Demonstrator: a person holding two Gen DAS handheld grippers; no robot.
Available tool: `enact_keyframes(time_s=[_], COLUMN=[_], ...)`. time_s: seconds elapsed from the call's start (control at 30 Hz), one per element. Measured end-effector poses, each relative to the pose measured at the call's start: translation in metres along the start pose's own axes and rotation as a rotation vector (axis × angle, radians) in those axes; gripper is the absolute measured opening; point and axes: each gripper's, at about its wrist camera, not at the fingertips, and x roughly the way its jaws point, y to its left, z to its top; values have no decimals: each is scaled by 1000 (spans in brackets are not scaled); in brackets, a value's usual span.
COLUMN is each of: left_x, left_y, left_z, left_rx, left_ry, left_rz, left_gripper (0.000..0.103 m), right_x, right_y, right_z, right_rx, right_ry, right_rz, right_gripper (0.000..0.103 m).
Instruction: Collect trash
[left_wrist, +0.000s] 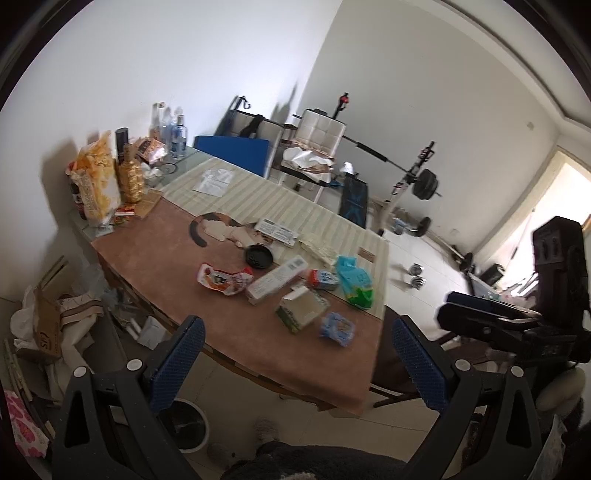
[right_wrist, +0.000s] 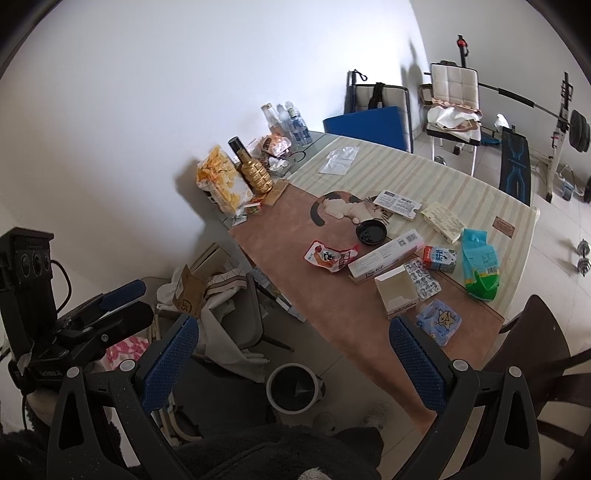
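Trash (right_wrist: 402, 266) near table edge (right_wrist: 436, 347), jaws wide

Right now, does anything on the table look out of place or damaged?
Yes. The red snack wrapper lies torn open and crumpled on the table, the small white box gapes open and seems empty, and the black lid lies with no cup in sight. Both grippers hang open, holding nothing.

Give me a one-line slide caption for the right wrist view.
Open right tool held above a round bin, facing wrappers and boxes scattered on the table.
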Motion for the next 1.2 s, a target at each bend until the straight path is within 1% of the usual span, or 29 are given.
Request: enact_keyframes(time_s=[0.07, 0.2, 0.3, 0.33, 0.4, 0.43, 0.47, 0.5, 0.53, 0.6, 0.67, 0.77, 0.83, 0.9, 1.0, 1.07, 1.1, 1.17, 1.2], left_x=[9, 46, 94, 116, 151, 176, 194, 214, 242, 277, 317, 362, 384, 401, 413, 415, 417, 412, 409], left_y=[3, 6, 9, 8, 11, 12, 13, 12, 9, 10, 15, 26, 31, 37, 46, 51, 51, 49, 48], left_z=[2, 3, 2, 0, -3, -7, -10, -14, -20, -28, -39, -55, -65, -74, -83, -85, -85, -80, -75], left_rx=[7, 42, 69, 71, 77, 88, 102, 118, 137, 156, 168, 150, 120, 89, 41, 11, -3, -44, -69], left_ry=[-6, 0, 58, 93, 143, 175, 200, 231, 275, 343, 424, 535, 590, 630, 673, 695, 702, 698, 689], left_rz=[62, 208, 308, 343, 380, 405, 419, 436, 460, 486, 516, 543, 555, 567, 576, 572, 567, 533, 510], left_gripper=[103, 103, 103, 103, 103, 103, 103, 103, 103, 103, 103, 103, 103, 103, 103, 103, 103, 103, 103], right_x=[2, 13, 31, 42, 71, 87, 105, 133, 150, 197, 246, 300, 330, 355, 379, 389, 393, 394, 392], right_y=[-4, -23, -52, -66, -100, -120, -138, -162, -178, -215, -244, -265, -271, -276, -282, -287, -290, -298, -303], right_z=[3, 5, 4, 3, -1, -4, -7, -11, -14, -22, -30, -42, -47, -53, -60, -63, -65, -65, -65], right_rx=[30, 95, 133, 145, 175, 182, 186, 183, 177, 141, 55, -90, -169, -249, -326, -341, -342, -309, -273], right_ry=[-9, -28, 0, 17, 80, 110, 143, 198, 235, 334, 441, 546, 604, 654, 709, 731, 735, 744, 742], right_rz=[-24, -116, -223, -258, -342, -377, -404, -426, -438, -467, -502, -519, -504, -477, -454, -438, -434, -393, -366], right_gripper=[103, 103, 103, 103, 103, 103, 103, 103, 103, 103, 103, 103, 103, 103, 103, 98, 89, 83, 71])
